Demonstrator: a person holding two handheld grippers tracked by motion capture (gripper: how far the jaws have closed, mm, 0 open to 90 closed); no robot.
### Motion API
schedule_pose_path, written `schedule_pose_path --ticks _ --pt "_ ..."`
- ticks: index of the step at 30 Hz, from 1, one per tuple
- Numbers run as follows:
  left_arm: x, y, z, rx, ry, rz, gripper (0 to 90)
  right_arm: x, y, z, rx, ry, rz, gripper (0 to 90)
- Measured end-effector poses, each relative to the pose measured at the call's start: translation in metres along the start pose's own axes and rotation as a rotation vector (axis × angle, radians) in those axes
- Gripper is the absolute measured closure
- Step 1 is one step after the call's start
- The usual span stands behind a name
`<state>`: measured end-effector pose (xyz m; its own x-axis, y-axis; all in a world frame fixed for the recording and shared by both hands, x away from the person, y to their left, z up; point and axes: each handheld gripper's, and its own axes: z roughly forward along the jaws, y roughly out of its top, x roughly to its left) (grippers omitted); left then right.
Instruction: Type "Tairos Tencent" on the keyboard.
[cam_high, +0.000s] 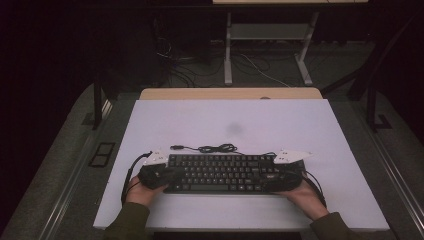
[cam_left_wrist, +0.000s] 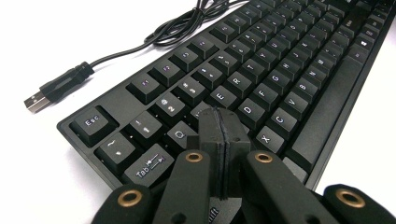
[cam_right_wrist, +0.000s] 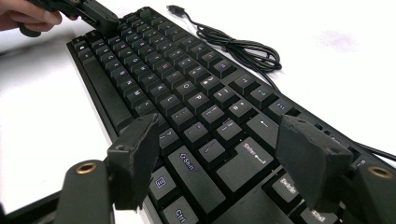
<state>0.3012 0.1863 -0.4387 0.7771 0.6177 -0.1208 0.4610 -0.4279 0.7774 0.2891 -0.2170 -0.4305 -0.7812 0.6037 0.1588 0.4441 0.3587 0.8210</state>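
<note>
Lengthwise, the black keyboard (cam_high: 220, 173) lies across the near part of the white worktop (cam_high: 280, 120), its long axis running from the person's left to the person's right and its space-bar edge turned toward the person. Its Esc and Tab end is at the left, where the left tool (cam_left_wrist: 223, 122) rests over the keys near Q and W with its two black jaws pressed flat together, nothing between them. At the keyboard's other end the right tool (cam_right_wrist: 219, 154) hangs over the Enter and Shift keys with its jaws standing well apart, the keys showing in the gap and neither pad pressing on anything. A hand holds each tool just off either short end of the keyboard, and a grey three-cornered plate rides on top of each. Behind the keyboard's far long edge its thin black cable (cam_high: 216, 148) lies in a loose coil on the worktop, ending in a USB plug (cam_left_wrist: 46, 93) that rests bare on the surface just beyond the keyboard's left far corner, apart from the case. Farther beyond the keyboard a faint grey smudge (cam_high: 234, 129) marks the worktop. Past the worktop's far edge a pale metal stand (cam_high: 267, 47) rises from the dark floor among loose wires.
</note>
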Motion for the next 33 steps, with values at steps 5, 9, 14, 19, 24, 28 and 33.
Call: schedule_pose_path --ticks 5,9,14,19,24,28,33 --pt "-0.0007 0.0 0.0012 0.017 0.002 0.009 88.7 0.0 0.0 0.0 0.0 -0.001 0.003 29.9" --pt "-0.0002 -0.0001 0.0008 0.013 -0.003 0.007 88.7 0.0 0.0 0.0 -0.001 -0.001 0.001 29.9" --pt "0.0003 0.0006 -0.0012 -0.001 -0.008 0.0 87.6 -0.0002 0.0003 -0.0004 -0.004 -0.001 0.003 29.9" --pt "-0.0004 0.0007 -0.0011 -0.005 -0.012 -0.002 86.1 -0.0002 0.0003 0.0001 -0.003 -0.002 0.005 29.9" --pt "-0.0006 0.0012 -0.0024 -0.012 -0.017 -0.012 83.1 -0.0002 0.0004 0.0002 -0.004 -0.001 0.005 29.9" --pt "-0.0005 0.0016 -0.0039 -0.024 -0.022 -0.016 80.7 -0.0005 0.0005 0.0001 -0.005 -0.002 0.004 29.9" --pt "-0.0028 0.002 -0.004 -0.033 -0.025 -0.008 73.2 -0.0008 0.0008 -0.0004 -0.008 -0.002 0.01 30.0"
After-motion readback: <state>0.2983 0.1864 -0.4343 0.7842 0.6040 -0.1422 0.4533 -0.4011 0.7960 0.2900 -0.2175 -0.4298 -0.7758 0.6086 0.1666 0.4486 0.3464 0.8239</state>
